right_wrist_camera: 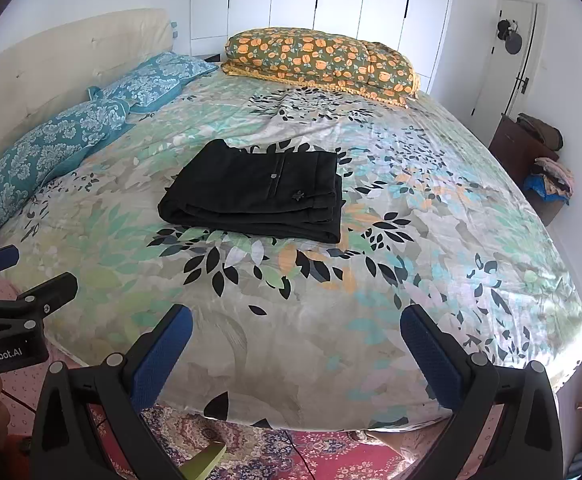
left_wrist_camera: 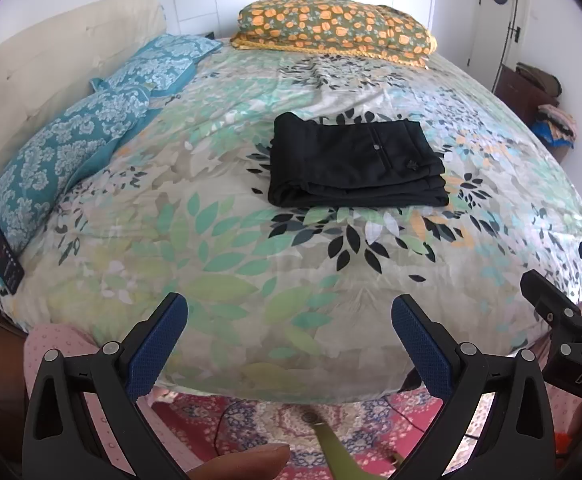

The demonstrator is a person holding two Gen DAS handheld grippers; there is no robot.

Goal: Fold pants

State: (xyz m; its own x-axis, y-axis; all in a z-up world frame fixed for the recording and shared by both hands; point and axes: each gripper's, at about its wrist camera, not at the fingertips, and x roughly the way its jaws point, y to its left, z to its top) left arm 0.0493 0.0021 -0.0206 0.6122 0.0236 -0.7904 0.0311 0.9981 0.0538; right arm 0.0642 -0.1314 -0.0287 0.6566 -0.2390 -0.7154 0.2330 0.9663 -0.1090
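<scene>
Black pants (left_wrist_camera: pixel 355 160) lie folded into a neat rectangle in the middle of the bed, with a button showing on top; they also show in the right wrist view (right_wrist_camera: pixel 255 196). My left gripper (left_wrist_camera: pixel 289 316) is open and empty, held back over the near edge of the bed, well short of the pants. My right gripper (right_wrist_camera: pixel 295 326) is open and empty, also over the near edge. Each gripper shows at the edge of the other's view: the right one (left_wrist_camera: pixel 563 308) and the left one (right_wrist_camera: pixel 15 280).
The bed has a leaf-print cover (left_wrist_camera: pixel 219 248). Blue patterned pillows (left_wrist_camera: pixel 71 140) lie along the left, an orange-flowered pillow (left_wrist_camera: pixel 335 26) at the far side. A phone (left_wrist_camera: pixel 5 260) rests at the left edge. A dark cabinet with clothes (right_wrist_camera: pixel 531 152) stands at right. A patterned rug (right_wrist_camera: pixel 291 456) lies below.
</scene>
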